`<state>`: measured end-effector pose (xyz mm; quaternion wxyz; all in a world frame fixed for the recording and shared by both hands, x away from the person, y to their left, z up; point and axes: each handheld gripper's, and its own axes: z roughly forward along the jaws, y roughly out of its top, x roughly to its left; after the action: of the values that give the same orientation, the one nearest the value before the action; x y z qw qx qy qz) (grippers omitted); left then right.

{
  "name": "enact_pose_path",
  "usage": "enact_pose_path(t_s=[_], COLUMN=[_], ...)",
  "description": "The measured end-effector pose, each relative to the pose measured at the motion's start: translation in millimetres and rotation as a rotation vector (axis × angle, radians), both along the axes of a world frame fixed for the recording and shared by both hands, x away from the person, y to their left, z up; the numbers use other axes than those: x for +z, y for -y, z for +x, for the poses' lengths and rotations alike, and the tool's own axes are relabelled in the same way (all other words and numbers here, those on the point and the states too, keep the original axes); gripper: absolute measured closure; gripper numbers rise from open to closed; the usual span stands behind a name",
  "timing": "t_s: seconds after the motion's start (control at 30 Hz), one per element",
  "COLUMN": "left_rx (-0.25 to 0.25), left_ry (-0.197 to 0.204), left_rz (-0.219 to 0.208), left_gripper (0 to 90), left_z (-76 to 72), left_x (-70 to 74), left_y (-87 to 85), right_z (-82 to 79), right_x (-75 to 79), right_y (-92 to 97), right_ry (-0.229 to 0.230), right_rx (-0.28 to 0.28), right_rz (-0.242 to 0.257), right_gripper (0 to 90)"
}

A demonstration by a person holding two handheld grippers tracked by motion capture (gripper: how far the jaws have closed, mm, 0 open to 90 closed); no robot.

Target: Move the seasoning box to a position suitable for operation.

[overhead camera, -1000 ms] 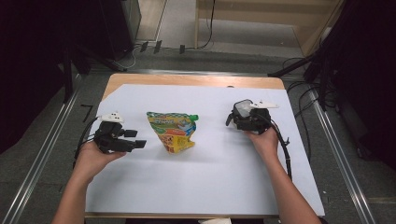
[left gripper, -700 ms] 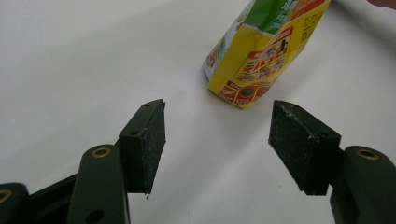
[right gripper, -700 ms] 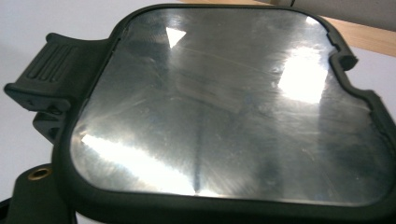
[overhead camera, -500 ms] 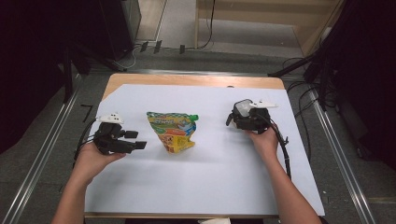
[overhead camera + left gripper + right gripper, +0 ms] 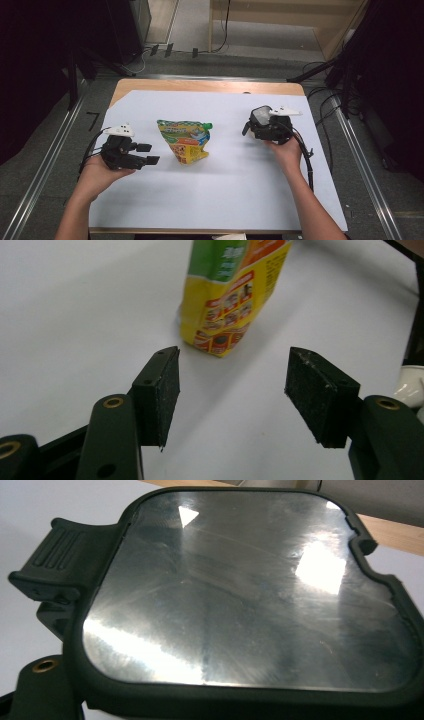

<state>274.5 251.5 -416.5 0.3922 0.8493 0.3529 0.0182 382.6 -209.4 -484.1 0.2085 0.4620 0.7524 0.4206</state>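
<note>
At the left of the white-covered table, the left gripper is being held low and level, its jaws standing well apart with nothing between them, and they have just been closing a little. It is being aimed at the colourful snack pouch, which is lying flat near the table's middle, just right of those jaws and not touched by them. In the left gripper view the pouch's near corner is being framed between the two pads. The approach appears to be under way; a short advance and a squeeze on the pouch's edge are likely being called for next. At the right, farther back, the right gripper is being rested on the table; whether its jaws are apart cannot be told, since a shiny black-rimmed plate is covering its view.
</note>
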Motion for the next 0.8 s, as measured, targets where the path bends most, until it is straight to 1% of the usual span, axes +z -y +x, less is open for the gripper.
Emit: enact_pose_path(t_s=[0.17,0.23,0.3,0.33,0.4,0.47,0.5,0.53,0.67,0.8], left_rx=[-0.041,-0.058,-0.072,-0.079,-0.093,-0.123,-0.137,-0.150,-0.175,-0.200], left_ry=[-0.013,-0.012,-0.001,0.001,0.003,-0.001,0.004,0.005,0.017,0.028], left_rz=[-0.011,-0.010,-0.014,-0.018,-0.023,-0.037,-0.028,-0.029,-0.025,-0.031], left_gripper=[40.0,40.7,41.2,42.0,42.2,42.1,42.2,42.2,42.4,42.7], left_z=[-3.6,-5.1,-7.3,-7.8,-9.2,-10.4,-11.0,-11.7,-12.4,-12.2], left_x=[1.0,1.4,2.4,2.7,3.4,3.8,4.3,4.6,5.1,3.8], left_y=[10.3,14.1,18.9,20.5,24.6,31.9,34.3,38.9,51.7,66.6], right_z=[-17.4,-26.9,-34.0,-40.7,-47.1,-55.7,-60.8,-63.6,-78.6,-88.4], right_x=[7.7,9.9,11.1,11.7,12.1,12.5,12.4,12.2,10.1,8.5], right_y=[-0.1,0.0,0.0,-0.2,-0.7,-1.8,-2.2,-2.0,-2.4,-6.6], right_ry=[0.003,0.000,-0.002,-0.005,-0.001,0.000,0.000,0.000,-0.008,-0.009], right_rx=[0.029,0.047,0.057,0.064,0.076,0.094,0.101,0.108,0.131,0.156], right_rz=[-0.006,-0.013,-0.014,-0.007,-0.016,-0.030,-0.038,-0.042,-0.049,-0.056], right_gripper=[15.6,15.5,15.6,15.6,15.6,15.6,15.6,15.6,15.6,15.6])
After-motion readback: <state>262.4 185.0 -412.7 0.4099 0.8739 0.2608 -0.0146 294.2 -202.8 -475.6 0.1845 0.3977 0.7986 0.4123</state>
